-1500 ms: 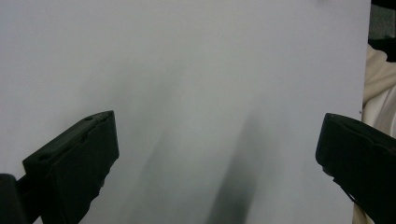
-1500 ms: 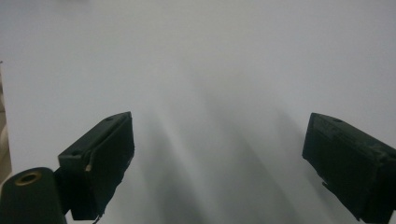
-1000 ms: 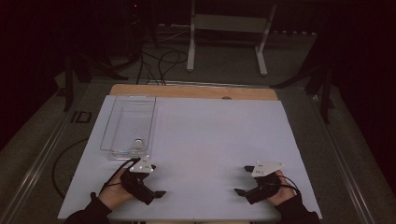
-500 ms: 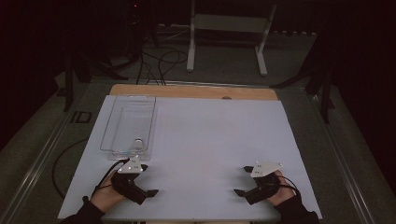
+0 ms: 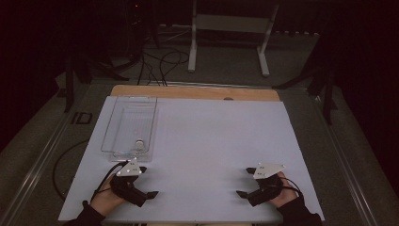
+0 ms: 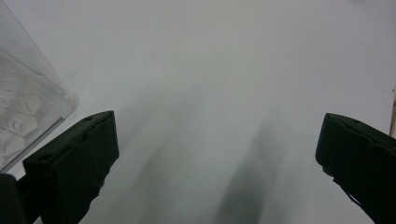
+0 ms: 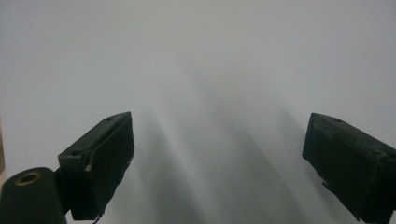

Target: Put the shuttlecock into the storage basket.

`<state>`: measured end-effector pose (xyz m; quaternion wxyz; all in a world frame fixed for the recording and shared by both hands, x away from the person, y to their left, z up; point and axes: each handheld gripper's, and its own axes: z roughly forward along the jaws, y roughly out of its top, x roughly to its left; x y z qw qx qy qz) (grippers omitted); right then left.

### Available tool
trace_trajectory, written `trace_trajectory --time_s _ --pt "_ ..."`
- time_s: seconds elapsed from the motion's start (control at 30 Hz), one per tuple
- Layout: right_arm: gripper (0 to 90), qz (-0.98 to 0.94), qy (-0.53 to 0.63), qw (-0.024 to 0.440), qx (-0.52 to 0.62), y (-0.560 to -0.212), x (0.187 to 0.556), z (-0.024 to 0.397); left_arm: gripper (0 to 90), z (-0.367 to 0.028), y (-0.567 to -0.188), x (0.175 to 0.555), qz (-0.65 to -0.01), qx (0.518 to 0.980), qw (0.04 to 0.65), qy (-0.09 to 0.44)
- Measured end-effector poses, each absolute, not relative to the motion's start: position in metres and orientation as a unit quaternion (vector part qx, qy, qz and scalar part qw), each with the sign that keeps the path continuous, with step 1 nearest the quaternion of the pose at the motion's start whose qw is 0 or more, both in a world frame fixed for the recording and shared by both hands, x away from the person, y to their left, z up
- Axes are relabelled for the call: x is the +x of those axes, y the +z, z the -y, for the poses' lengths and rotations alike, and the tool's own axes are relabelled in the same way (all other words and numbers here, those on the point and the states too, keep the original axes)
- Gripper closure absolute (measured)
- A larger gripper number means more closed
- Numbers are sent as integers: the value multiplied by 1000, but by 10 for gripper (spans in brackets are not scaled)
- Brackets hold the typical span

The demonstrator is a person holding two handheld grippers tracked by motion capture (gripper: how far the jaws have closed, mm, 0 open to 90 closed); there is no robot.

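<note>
- White table sheet (image 5: 211, 141), dark floor around it.
- Clear plastic tray (image 5: 129, 126): far left of the sheet, just beyond my left gripper (image 5: 147, 182).
- My left gripper: jaws spread wide, nothing between them.
- My right gripper (image 5: 243, 182): near right corner, jaws wide, bare sheet between them.

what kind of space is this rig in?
Likely a lab or recording studio: a white-covered table in a dark room, loose cables on the floor, a metal stand behind, and a clear plastic tray.
</note>
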<state>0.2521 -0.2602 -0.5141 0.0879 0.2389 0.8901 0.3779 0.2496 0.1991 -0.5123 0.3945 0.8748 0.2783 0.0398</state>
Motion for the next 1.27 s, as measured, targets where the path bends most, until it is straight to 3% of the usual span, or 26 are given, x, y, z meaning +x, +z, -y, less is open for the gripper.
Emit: trace_trajectory --time_s 1.27 --pt "91 -889 379 86 243 -518 253 260 2 -198 -515 249 -270 875 400 38"
